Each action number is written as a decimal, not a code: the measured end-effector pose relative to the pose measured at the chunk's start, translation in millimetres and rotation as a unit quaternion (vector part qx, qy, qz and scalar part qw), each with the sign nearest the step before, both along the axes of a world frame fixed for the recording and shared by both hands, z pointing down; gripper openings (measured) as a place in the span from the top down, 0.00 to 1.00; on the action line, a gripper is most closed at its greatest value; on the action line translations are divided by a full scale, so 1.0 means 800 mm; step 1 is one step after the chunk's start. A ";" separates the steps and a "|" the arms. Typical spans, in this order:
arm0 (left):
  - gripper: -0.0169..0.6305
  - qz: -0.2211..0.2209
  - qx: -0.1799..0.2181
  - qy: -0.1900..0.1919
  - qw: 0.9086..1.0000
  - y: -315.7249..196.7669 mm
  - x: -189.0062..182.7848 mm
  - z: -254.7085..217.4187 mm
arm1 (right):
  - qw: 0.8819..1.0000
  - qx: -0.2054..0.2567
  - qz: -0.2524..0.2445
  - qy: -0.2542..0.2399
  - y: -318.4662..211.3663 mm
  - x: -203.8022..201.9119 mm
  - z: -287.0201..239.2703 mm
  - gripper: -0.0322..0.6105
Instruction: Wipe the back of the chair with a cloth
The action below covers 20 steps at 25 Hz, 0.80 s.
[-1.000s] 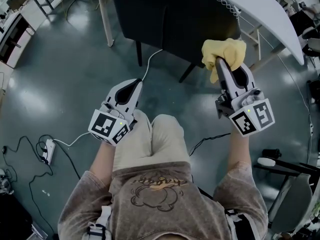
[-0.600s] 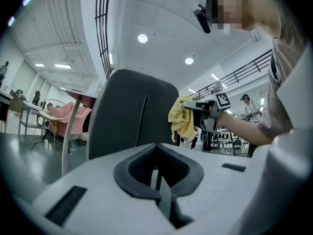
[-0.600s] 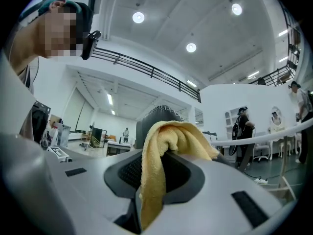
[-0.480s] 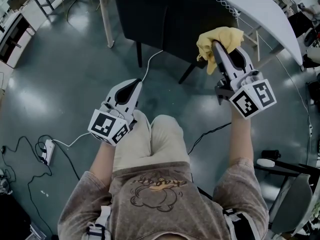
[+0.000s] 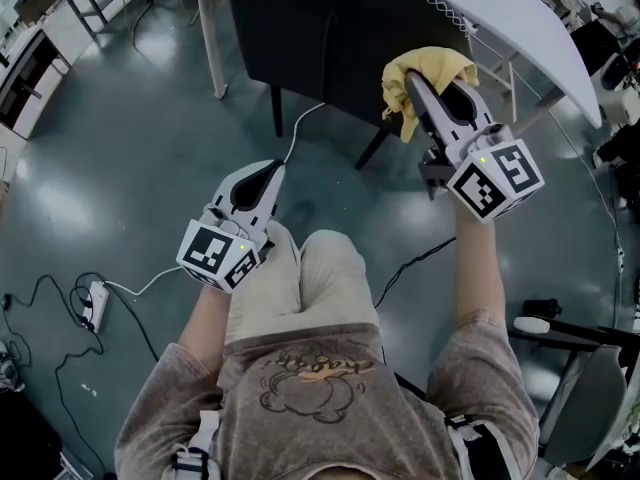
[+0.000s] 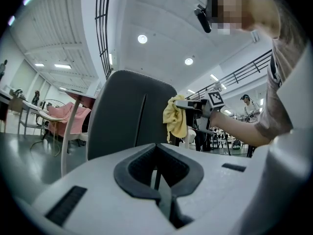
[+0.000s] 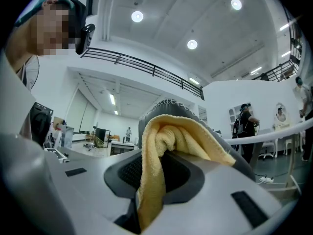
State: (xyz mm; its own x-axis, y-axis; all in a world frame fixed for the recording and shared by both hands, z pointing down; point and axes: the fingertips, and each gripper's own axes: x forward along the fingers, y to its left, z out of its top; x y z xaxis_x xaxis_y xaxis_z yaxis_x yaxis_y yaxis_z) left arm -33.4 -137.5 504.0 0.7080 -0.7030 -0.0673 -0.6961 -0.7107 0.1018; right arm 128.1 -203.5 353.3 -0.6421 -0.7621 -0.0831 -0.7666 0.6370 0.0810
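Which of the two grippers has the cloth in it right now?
The right gripper, up at the dark chair back, jaws shut on the yellow cloth. The left gripper sits low by the person's leg, jaws together, empty.

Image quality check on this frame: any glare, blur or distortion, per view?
Head view: sharp, mild barrel bend, soft glare on the glossy floor. Left gripper view: strong fisheye, dark corners, ceiling lamps blown out, chair sharp. Right gripper view: same fisheye; yellow cloth close up hides most of the chair.
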 end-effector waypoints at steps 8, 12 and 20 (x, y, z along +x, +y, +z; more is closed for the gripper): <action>0.96 -0.001 -0.003 -0.001 1.000 0.000 -0.002 0.002 | 1.000 0.000 -0.028 0.006 -0.015 -0.042 0.001 0.81; 0.96 -0.002 -0.006 -0.002 1.000 0.002 -0.001 0.005 | 0.999 -0.002 -0.047 0.010 -0.033 -0.074 0.007 0.81; 0.96 -0.005 -0.007 -0.003 1.000 0.003 -0.010 0.010 | 0.997 -0.019 -0.075 0.030 -0.068 -0.147 0.033 0.81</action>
